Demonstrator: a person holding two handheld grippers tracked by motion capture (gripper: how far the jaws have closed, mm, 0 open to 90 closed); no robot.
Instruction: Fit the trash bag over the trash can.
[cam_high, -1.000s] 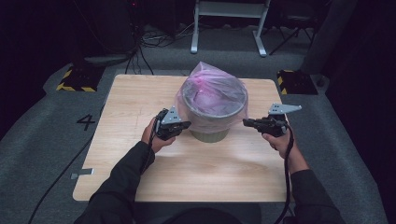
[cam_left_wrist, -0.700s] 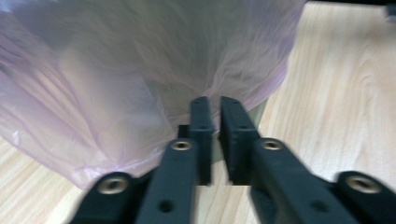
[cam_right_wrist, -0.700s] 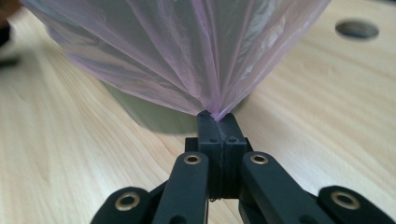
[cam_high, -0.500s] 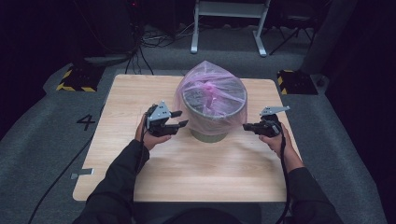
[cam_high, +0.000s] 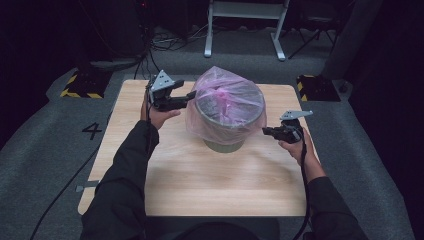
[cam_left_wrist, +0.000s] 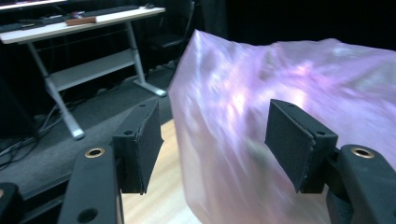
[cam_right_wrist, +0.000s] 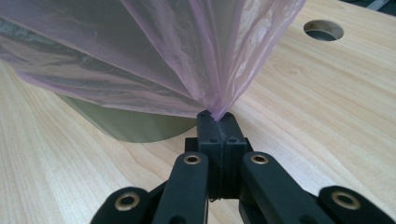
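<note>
Bin largely veiled by pink bag

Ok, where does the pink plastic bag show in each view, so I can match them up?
High view: pink plastic bag at centre, draped over the grey-green bin.
Left gripper view: fills the right half, beyond the open jaws.
Right gripper view: hangs across the top, its edge pinched in the right hand-held gripper.
Shared landmark: the wooden table.

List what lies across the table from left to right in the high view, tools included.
Left tool, jaws apart and just opening, nothing between them → pink bag over the grey bin → right tool, shut on the bag's edge.
</note>
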